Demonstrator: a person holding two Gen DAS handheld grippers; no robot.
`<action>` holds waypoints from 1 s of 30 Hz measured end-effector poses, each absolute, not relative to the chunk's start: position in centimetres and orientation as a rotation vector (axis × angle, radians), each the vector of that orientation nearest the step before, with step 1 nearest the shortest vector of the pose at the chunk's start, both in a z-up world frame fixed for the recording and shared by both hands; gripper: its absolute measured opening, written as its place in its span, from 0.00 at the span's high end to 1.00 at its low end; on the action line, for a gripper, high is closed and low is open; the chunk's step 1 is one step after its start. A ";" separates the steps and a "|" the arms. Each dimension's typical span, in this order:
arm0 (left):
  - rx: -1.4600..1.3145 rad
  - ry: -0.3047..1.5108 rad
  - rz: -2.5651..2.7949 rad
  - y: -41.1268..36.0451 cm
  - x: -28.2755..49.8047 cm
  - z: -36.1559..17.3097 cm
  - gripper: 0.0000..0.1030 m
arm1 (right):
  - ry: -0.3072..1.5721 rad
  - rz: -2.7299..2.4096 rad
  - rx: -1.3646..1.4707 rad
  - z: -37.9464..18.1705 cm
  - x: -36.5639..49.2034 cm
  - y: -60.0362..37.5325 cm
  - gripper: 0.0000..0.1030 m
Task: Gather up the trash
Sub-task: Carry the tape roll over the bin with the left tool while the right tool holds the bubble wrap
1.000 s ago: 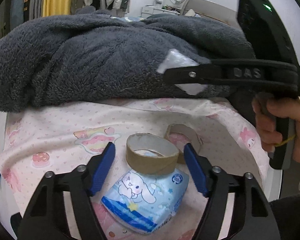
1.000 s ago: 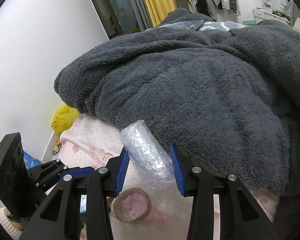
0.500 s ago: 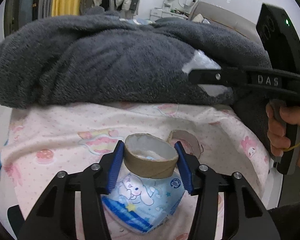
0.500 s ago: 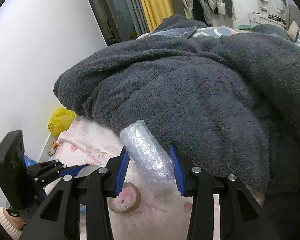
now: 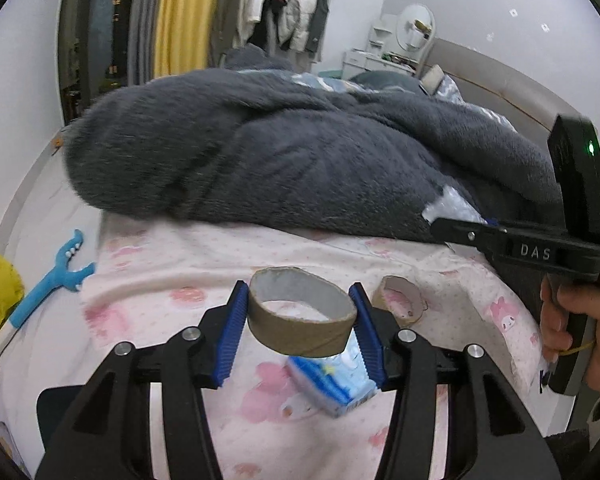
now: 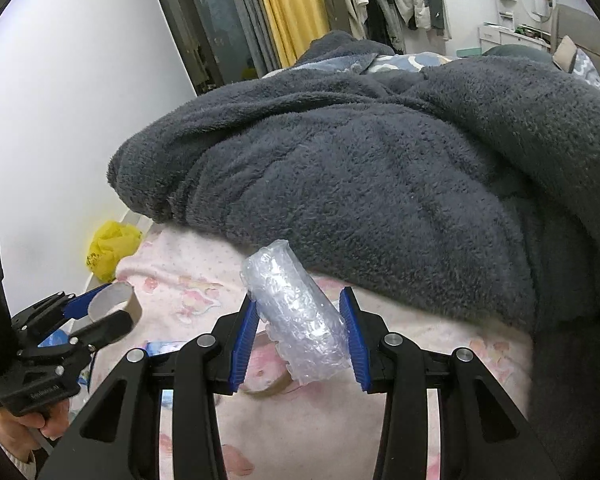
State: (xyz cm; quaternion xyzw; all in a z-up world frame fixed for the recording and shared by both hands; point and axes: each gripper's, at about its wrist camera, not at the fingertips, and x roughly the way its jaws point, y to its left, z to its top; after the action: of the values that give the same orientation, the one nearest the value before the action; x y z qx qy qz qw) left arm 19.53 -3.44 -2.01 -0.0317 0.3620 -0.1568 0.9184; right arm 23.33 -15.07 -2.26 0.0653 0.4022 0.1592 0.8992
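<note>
Left wrist view: a bed (image 5: 172, 280) with pink cartoon sheet and grey fleece blanket (image 5: 300, 168); the left hand-held gripper (image 5: 298, 320), tilted downward, pinches a cardboard tape core (image 5: 300, 320) above the sheet — seemingly lifted clear. Right wrist view: the right hand-held gripper (image 6: 299, 332) clamps a bubble-wrap roll (image 6: 296, 312) before the blanket.

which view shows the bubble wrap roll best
The right wrist view: the bubble wrap roll sits whole between the right gripper pads. The left wrist view shows only a corner of it, above the gripper's black finger.
</note>
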 end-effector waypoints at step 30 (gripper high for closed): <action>-0.161 0.822 -0.039 11.8 13.9 -5.9 0.47 | 0.780 0.500 0.103 0.6 15.1 -2.3 0.59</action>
State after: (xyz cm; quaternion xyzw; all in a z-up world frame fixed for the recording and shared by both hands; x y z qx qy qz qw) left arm 13.87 11.82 -5.94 -0.0782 0.3990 -0.0191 0.9134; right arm 15.11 -2.29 0.58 0.0496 0.3758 0.2408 0.8935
